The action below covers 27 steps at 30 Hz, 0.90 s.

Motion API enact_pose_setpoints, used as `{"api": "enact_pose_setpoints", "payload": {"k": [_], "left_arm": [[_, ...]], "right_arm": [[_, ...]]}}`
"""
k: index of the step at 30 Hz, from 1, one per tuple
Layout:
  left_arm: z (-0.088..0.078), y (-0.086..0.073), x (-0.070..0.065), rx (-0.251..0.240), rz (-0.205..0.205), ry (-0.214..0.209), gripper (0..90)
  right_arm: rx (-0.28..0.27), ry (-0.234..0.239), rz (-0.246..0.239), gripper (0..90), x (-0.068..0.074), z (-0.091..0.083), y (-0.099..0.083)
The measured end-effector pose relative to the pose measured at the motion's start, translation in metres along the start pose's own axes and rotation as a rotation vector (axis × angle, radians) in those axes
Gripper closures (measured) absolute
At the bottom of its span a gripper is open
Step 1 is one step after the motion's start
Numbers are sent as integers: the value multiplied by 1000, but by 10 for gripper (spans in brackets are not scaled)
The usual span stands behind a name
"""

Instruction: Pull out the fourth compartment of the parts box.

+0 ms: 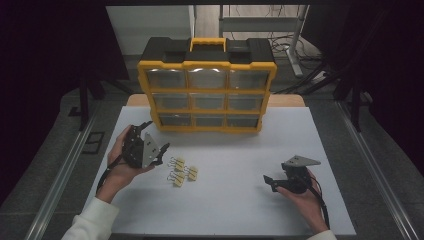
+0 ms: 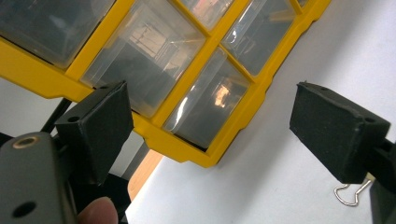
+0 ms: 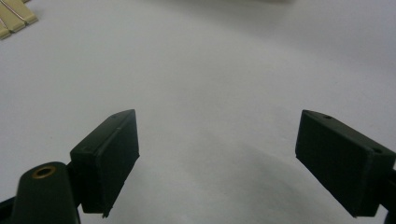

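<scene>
1. Clearly biggest, the yellow drawer organizer (image 1: 207, 85) stands at the table's (image 1: 250, 210) far edge.
2. Left gripper (image 1: 156, 150), jaws wide and empty, hovers before its lower-left drawers; right gripper (image 1: 270, 181), equally wide, idles well right.
3. Binder clips (image 1: 181, 171), probably four, lie just front-left of the organizer; bunched together, one grab might snag two.

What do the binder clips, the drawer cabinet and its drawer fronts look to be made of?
Binder clips: pale yellow bodies, probably painted metal, with bare wire handles that glint. Drawer cabinet: yellow and black moulded plastic, by its rounded edges and even matte colour. Drawer fronts: clear glossy plastic, see-through with bright reflections.
</scene>
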<state>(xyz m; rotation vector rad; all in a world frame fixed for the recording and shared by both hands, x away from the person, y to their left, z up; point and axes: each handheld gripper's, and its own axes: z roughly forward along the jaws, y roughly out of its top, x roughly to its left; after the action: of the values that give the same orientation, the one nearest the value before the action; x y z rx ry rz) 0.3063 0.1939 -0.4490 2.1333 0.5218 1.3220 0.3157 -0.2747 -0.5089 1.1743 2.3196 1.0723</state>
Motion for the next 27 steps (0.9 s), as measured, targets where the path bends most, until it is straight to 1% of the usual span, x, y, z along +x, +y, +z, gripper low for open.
{"api": "enact_pose_setpoints", "payload": {"k": [3, 7, 12, 23, 24, 25, 27], "left_arm": [[2, 1, 0, 0, 1, 0, 139], [5, 3, 0, 1, 13, -1, 140], [8, 4, 0, 0, 15, -1, 139], [12, 10, 4, -6, 35, 1, 139], [12, 10, 5, -2, 45, 3, 139], [13, 10, 5, -1, 38, 5, 139], [14, 10, 7, 1, 41, 10, 139]], "right_arm": [[1, 0, -1, 141, 0, 0, 0], [2, -1, 0, 141, 0, 0, 0], [1, 0, -2, 141, 0, 0, 0], [-1, 2, -2, 141, 0, 0, 0], [-1, 2, -2, 141, 0, 0, 0], [-1, 2, -2, 141, 0, 0, 0], [-2, 3, -3, 141, 0, 0, 0]]}}
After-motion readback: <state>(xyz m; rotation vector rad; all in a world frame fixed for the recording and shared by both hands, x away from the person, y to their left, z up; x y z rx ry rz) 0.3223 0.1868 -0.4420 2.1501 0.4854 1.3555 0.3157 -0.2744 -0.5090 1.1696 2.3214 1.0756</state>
